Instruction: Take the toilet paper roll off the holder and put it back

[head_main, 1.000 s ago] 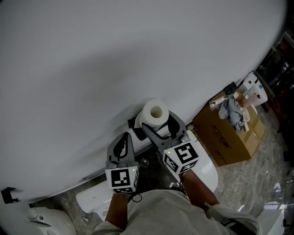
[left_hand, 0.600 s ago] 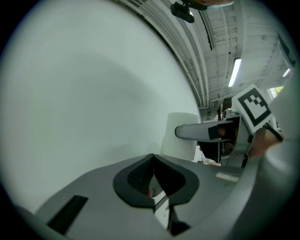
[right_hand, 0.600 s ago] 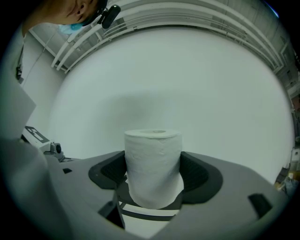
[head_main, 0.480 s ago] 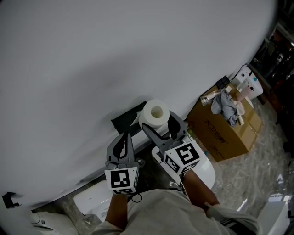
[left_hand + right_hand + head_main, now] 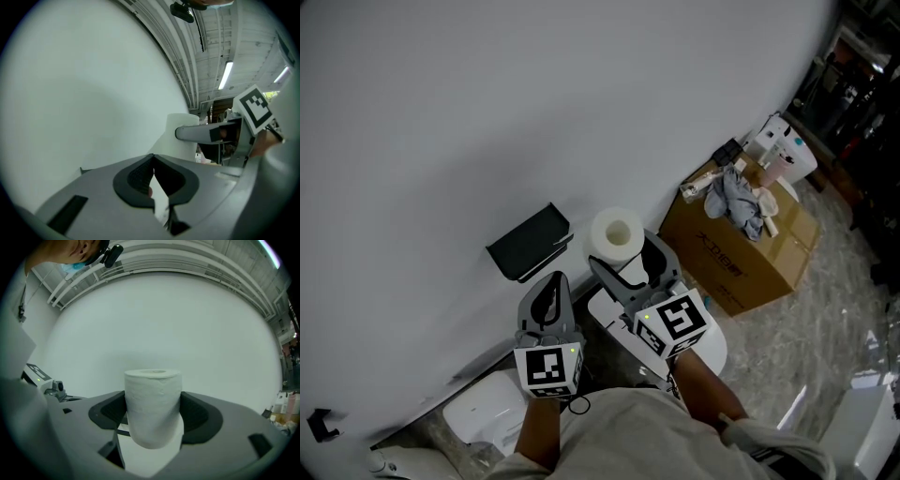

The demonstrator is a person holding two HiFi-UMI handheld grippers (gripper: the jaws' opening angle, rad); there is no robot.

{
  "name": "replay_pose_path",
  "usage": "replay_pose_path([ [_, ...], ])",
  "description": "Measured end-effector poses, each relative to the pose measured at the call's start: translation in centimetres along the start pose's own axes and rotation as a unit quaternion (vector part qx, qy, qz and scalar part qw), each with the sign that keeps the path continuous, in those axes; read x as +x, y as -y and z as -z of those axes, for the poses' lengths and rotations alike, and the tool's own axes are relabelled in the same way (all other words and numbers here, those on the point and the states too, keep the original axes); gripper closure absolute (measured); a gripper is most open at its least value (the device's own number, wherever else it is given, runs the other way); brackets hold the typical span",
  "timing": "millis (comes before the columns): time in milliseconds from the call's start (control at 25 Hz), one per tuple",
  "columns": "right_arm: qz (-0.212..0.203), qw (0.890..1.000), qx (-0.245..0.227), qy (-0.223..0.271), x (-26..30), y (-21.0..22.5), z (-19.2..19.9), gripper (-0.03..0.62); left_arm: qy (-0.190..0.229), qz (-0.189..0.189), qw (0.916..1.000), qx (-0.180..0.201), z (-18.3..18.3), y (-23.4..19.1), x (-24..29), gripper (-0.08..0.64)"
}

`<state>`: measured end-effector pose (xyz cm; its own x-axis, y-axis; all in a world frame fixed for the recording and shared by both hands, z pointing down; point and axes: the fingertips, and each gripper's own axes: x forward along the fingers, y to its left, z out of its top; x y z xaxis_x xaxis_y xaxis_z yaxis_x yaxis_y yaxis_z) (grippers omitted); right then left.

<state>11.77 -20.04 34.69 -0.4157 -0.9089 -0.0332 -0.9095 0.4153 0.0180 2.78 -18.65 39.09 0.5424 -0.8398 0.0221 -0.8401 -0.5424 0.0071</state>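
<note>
A plain white wall (image 5: 534, 112) fills the view from 9 to 1 o'clock. At 2 o'clock a cardboard box (image 5: 745, 258) stands against it on the speckled stone floor (image 5: 806, 352), with a grey cloth (image 5: 733, 195) on top. A strip light (image 5: 226, 75) glows overhead.

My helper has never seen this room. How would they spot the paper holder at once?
Start at the big white wall. Low on it, left of the toilet paper roll in the right gripper, sits the holder: a black box, dark where wall and roll are white.
</note>
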Motion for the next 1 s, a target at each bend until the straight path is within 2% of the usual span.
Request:
replay_pose_path([
  [280,0.027,1.0,0.002,-0.006,-3.8,2.9,0.4,0.262,-0.005,0.028,0.9996,0.002,0.2,4.2,1.0,0.551],
  [1000,0.133,0.991,-0.002,-0.006,-14.2,10.1,0.0,0.262,-0.009,0.117,0.993,0.013,-0.2,13.7,4.1,0.551],
])
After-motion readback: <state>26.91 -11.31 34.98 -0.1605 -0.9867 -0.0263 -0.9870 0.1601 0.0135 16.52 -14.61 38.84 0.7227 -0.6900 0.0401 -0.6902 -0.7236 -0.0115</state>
